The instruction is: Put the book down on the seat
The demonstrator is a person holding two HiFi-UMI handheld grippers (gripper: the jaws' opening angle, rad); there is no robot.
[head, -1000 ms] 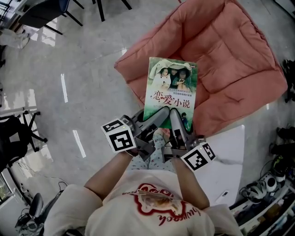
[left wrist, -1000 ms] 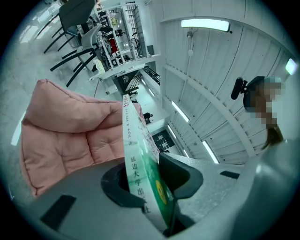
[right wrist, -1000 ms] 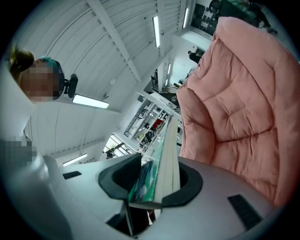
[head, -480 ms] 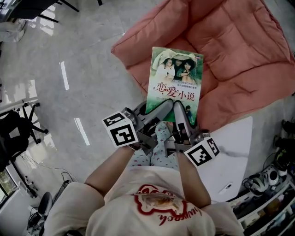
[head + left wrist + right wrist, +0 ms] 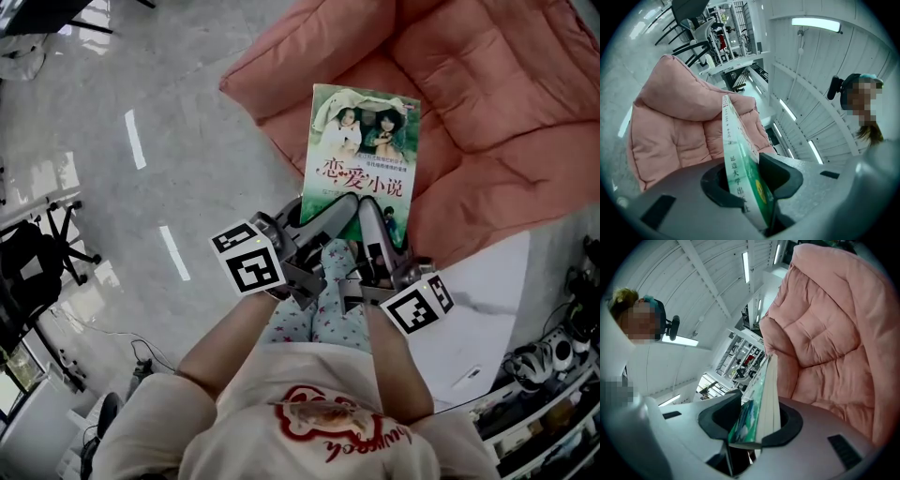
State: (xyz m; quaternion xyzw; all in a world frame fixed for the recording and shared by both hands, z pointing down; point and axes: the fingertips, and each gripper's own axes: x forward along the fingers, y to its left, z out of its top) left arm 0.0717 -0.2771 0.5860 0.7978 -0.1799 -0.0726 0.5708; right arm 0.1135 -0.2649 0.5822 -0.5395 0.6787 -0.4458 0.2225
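The left gripper [image 5: 751,180] and the right gripper [image 5: 752,420] are both clamping their jaws on the near edge of the book [image 5: 364,141], the left one biting on the spine side and the right one on the page side. In the middle of the head view, the book is being held cover-up over the front edge of the pink cushioned seat [image 5: 487,94], which is filling the upper right of the frame. The grey floor [image 5: 141,112] is showing at the left.
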